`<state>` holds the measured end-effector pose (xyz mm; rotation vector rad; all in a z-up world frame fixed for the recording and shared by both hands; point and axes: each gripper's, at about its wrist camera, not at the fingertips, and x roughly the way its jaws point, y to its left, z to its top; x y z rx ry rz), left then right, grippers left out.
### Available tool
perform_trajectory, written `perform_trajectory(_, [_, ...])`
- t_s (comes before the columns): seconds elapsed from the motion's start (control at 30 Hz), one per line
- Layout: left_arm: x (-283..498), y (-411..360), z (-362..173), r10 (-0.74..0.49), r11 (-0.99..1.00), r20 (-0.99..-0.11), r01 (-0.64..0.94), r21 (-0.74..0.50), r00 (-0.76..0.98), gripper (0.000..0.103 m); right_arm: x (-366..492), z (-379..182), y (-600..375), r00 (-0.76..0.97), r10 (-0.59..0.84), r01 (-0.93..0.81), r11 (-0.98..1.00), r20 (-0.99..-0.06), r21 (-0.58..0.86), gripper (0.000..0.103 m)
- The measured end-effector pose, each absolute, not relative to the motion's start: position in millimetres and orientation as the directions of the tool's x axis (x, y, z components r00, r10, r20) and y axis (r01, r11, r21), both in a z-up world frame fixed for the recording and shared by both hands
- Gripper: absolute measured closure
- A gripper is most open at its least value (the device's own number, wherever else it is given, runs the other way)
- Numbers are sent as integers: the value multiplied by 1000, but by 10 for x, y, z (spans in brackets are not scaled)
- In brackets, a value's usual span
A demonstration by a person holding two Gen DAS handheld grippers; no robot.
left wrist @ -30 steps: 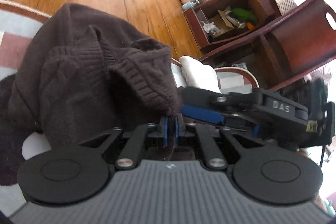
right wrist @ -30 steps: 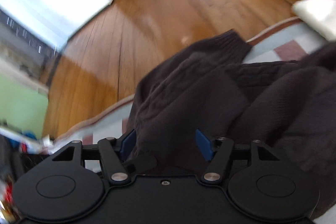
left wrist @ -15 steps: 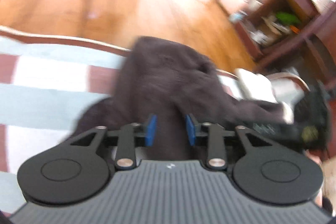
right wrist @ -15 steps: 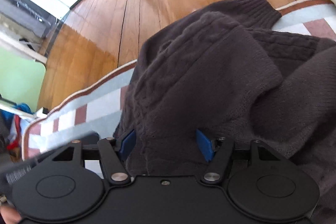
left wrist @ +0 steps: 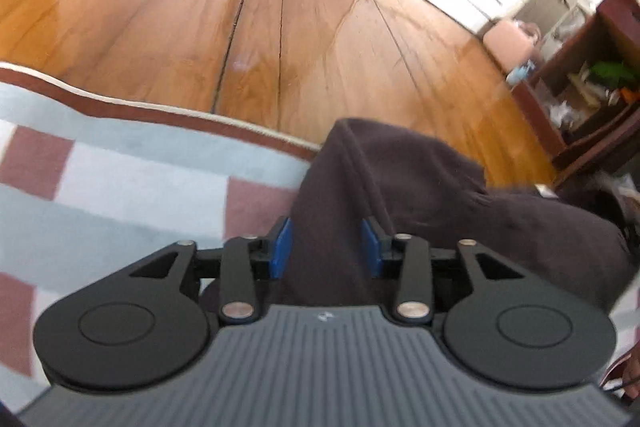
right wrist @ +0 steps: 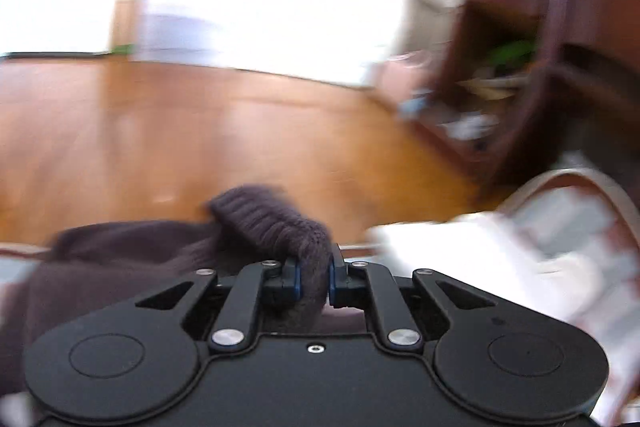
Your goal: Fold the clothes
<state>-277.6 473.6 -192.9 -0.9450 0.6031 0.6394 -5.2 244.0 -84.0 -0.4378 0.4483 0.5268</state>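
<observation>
Here the dark knit sweater lies on the checked rug at its edge by the wood floor, its far side cut off by the frame; the right wrist view is badly blurred. A second ago the left gripper pinched cloth — now its jaws stand apart over a fold. The right gripper, earlier spread wide, has clamped the ribbed cuff, raised and level.

Left gripper has let go — right gripper now pinches sweater.
</observation>
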Motion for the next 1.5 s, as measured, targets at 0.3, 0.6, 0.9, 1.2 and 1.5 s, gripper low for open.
perform_trajectory(0.3, [-2502, 4771, -1982, 247, 445, -691, -713, -542, 679, 52, 395, -1336, 2072, 763, 215, -468, 834, -610, -291, 92])
perform_trajectory(0.6, [-1760, 4663, -2081, 154, 538, -810, -736, -412, 566, 24, 295, -1285, 2141, 705, 318, -559, 799, -634, -221, 88])
perform_trajectory(0.9, [-2563, 4487, -1429, 525, 455, -685, -847, -276, 506, 97, 360, -1211, 2014, 649, 322, -562, 814, -689, -149, 88])
perform_trajectory(1.2, [-3321, 4567, -1432, 437, 279, -698, -823, -495, 568, 103, 234, -1145, 2057, 650, 174, -551, 778, -740, -302, 82])
perform_trajectory(1.5, [-2757, 4531, -1565, 349, 470, -667, -739, -483, 658, 70, -435, -585, 2346, 528, 566, -809, 562, -633, -172, 45])
